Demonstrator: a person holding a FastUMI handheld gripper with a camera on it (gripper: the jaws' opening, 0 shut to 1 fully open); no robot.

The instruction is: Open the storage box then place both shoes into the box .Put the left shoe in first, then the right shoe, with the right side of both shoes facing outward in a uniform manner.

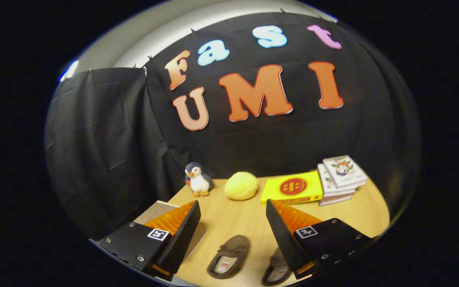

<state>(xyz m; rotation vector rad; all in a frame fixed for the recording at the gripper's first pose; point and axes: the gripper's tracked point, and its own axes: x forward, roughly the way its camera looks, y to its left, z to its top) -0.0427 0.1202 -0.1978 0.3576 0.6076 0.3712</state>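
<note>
Two brown slippers lie on the wooden table (233, 221) below my fingers. One slipper (229, 256) rests between the two fingers, its opening up. The other slipper (276, 272) sits partly hidden under the right finger (283, 231). My gripper (233, 213) is open, held above the table with nothing between its fingers. A pale flat box edge (155, 210) shows behind the left finger (183, 231); most of it is hidden.
At the table's back stand a plush penguin (198, 179), a round yellow plush ball (241, 185), a yellow flat box (292, 188) and a stack of white books (341, 177). Black cloth walls close the back and left.
</note>
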